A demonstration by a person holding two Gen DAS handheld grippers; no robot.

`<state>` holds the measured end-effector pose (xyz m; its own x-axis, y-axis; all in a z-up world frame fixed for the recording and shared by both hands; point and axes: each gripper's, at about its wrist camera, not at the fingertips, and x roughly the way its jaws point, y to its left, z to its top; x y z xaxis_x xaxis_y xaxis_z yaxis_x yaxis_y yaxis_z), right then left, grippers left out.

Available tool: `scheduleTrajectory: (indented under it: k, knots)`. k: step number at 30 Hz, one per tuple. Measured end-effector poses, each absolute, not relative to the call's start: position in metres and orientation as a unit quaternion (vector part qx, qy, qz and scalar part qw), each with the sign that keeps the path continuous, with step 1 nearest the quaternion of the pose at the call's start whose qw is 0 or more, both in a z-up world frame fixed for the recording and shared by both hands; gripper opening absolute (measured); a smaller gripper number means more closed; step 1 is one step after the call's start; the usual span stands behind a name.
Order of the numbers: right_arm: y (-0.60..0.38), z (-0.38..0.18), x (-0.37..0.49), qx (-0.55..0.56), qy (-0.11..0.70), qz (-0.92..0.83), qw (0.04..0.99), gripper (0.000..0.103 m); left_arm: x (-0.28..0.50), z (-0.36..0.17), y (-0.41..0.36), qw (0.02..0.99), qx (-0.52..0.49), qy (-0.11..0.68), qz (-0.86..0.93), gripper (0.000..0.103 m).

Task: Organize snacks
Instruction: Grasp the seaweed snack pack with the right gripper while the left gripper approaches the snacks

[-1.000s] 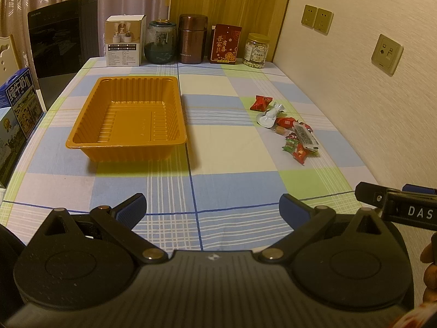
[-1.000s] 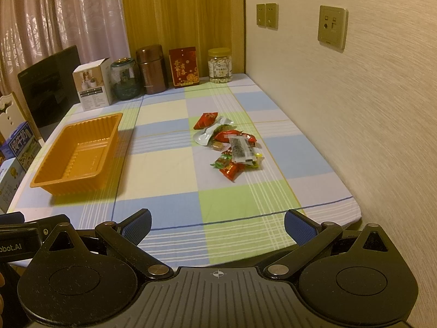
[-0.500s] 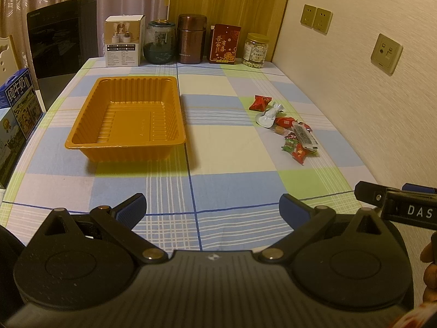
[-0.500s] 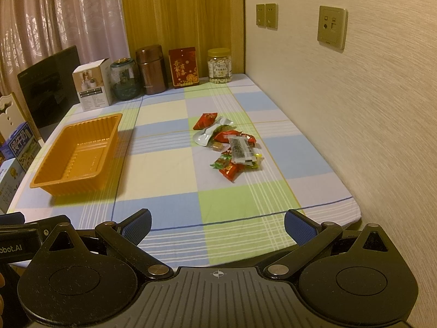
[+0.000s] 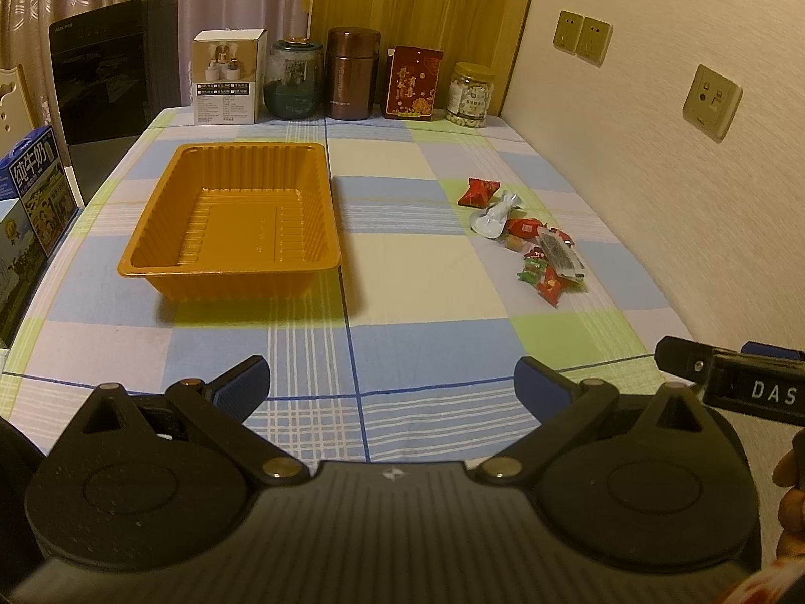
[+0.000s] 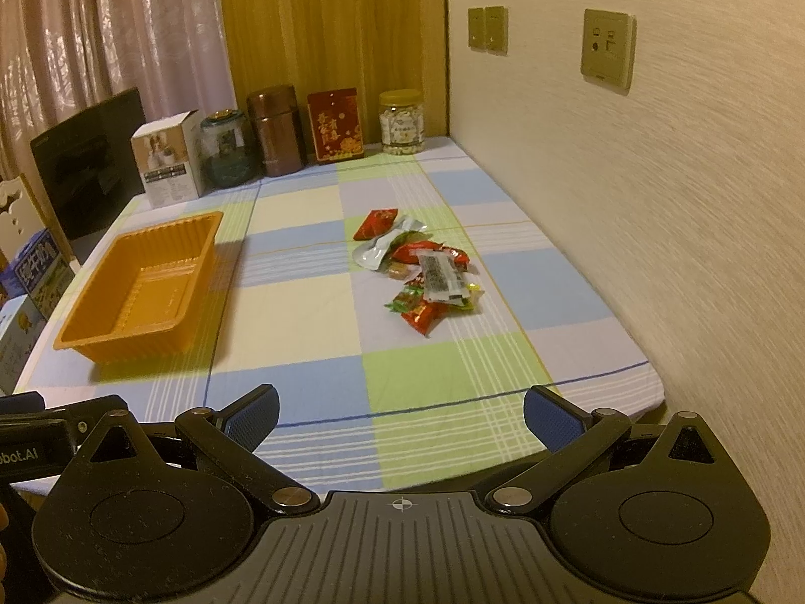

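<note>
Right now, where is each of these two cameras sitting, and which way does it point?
Left wrist: rides the open left claw at the table's near edge, facing the orange tray; right claw at its right.
Right wrist: rides the open right claw, facing the snack pile; left claw at its left.
Shared: tray, snacks, back-row jars.

Along the far edge of your checked tablecloth you have a row: white box, dark glass jar, brown canister, red packet, and nut jar. A black panel stands at the left, milk cartons nearer. Wall sockets sit on your right.
</note>
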<state>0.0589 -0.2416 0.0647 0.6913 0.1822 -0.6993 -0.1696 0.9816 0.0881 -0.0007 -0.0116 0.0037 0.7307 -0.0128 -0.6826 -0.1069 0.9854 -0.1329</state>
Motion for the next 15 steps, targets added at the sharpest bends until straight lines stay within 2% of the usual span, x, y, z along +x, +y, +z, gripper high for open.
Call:
scheduleTrajectory:
  k: [15]
  knots:
    - [-0.287, 0.043, 0.111, 0.024, 0.358, 0.051, 0.932, 0.102, 0.07, -0.012, -0.03, 0.921, -0.081, 0.379, -0.024, 0.103]
